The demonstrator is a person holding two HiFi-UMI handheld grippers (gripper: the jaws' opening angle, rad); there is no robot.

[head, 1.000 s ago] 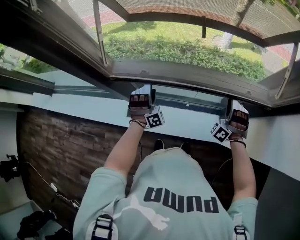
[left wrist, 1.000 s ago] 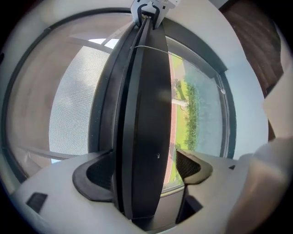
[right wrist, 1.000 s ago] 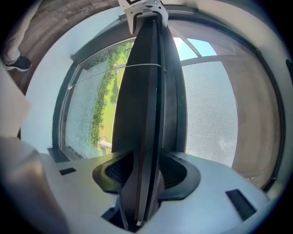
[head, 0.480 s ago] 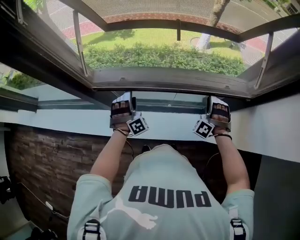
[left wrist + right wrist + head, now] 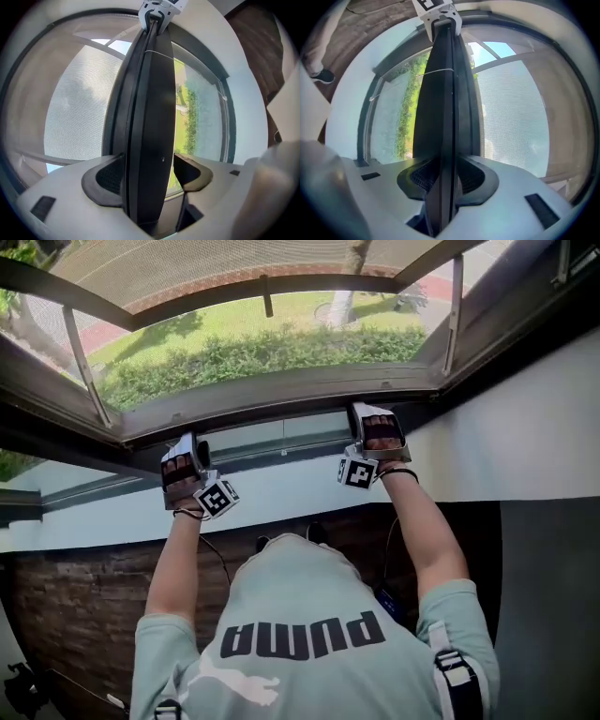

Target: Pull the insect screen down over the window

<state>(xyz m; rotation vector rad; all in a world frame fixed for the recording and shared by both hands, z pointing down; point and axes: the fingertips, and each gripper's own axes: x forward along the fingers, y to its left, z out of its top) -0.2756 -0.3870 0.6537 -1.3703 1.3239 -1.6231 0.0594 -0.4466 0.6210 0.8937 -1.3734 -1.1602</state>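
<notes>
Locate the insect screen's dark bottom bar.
The dark bar runs up the middle of both gripper views, mesh one side, glass pane the other, clamped by the left gripper and the right gripper, whose jaws just closed on it, then eased slightly.

PUMA, in dark capitals, runs across the back of the person's pale green shirt (image 5: 309, 582), reading upside down in the head view, and the brand's white leaping-cat logo (image 5: 239, 682) sits just beside the lettering.
</notes>
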